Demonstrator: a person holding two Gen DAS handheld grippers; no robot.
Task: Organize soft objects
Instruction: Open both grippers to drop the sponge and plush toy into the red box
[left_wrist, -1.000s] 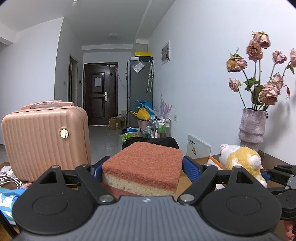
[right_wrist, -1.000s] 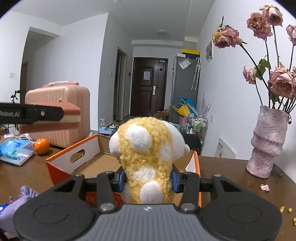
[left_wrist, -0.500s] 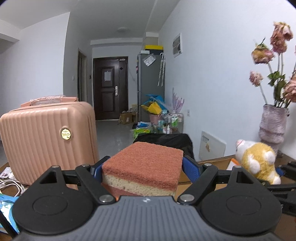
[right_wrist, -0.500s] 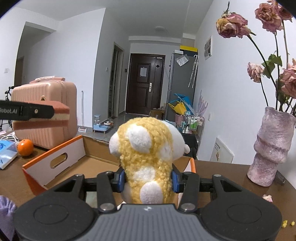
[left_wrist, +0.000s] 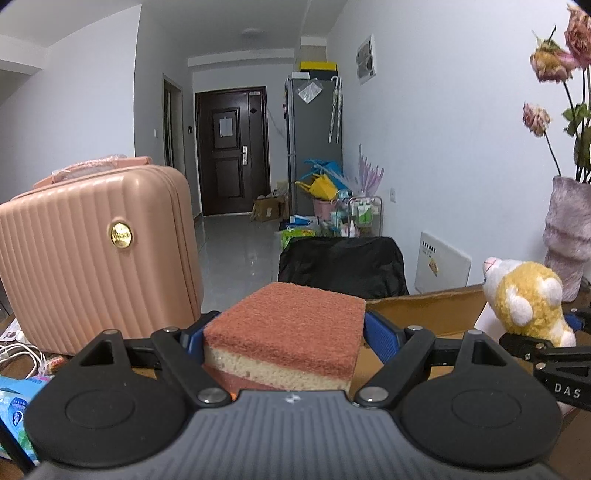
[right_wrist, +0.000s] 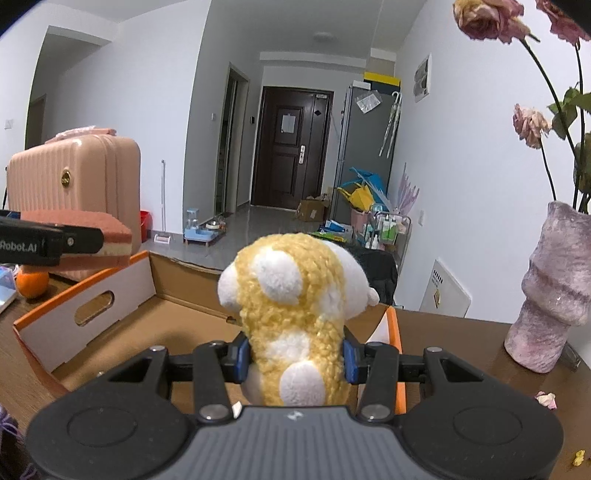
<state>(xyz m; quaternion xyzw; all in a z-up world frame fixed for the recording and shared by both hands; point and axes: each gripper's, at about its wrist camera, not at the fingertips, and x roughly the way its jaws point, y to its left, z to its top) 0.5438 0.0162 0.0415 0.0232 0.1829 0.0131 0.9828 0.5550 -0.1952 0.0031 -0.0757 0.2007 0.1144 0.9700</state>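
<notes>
At lower centre of the left wrist view, left gripper pinches the sponge by its sides; in the right wrist view, right gripper is pressed onto the plush toy. Both loads hang over the open cardboard box. Step judged: carry to the box. Next: lower each inside the walls, then spread the pads. Versus a second ago: box walls sit nearer and larger, and the vase has slid toward the right edge; grips unchanged.
</notes>
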